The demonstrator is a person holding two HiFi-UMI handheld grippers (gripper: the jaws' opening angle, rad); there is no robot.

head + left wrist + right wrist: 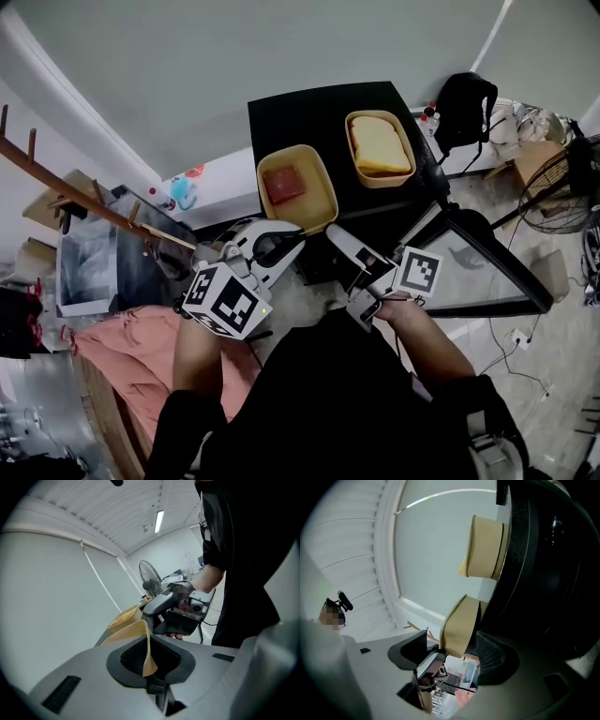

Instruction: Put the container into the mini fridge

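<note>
Left gripper [286,232] clamps the rim of the centre-frame container [296,187], right gripper [342,242] wide open beside it; placement in mini fridge pending.

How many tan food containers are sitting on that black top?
2. The nearer container, holding something pink, sits at the front edge of the black top, its rim pinched by the left tongs. The farther container, holding bread, sits to its right, apart. None seems hidden.

You're in a cluttered workroom here, more office or lab than home.
Strip ceiling light [159,521] overhead, standing fan [561,187], backpack [466,108], cardboard box [528,161] and a wooden peg rack [94,195] crowd round you.
</note>
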